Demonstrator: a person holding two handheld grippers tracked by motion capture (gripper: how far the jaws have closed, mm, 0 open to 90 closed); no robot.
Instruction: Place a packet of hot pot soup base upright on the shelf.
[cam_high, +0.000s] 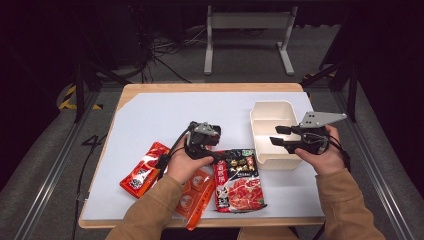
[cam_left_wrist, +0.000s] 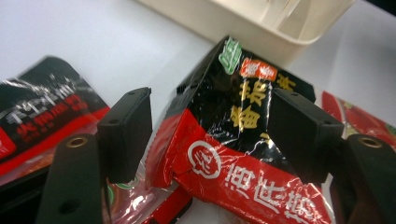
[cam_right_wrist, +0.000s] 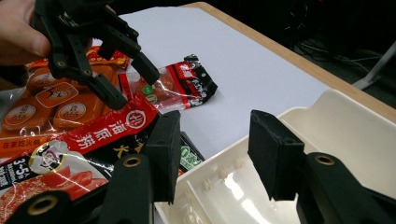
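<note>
Glossy crinkled sauce packet (cam_left_wrist: 233, 154) beside rigid cream tray (cam_left_wrist: 261, 23).

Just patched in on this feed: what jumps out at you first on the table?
The bright red and black food packets fanned out at the near edge of the white table, with the left gripper open over the top end of the largest one. To their right stands a cream bin, its near wall between the open jaws of the right gripper.
</note>
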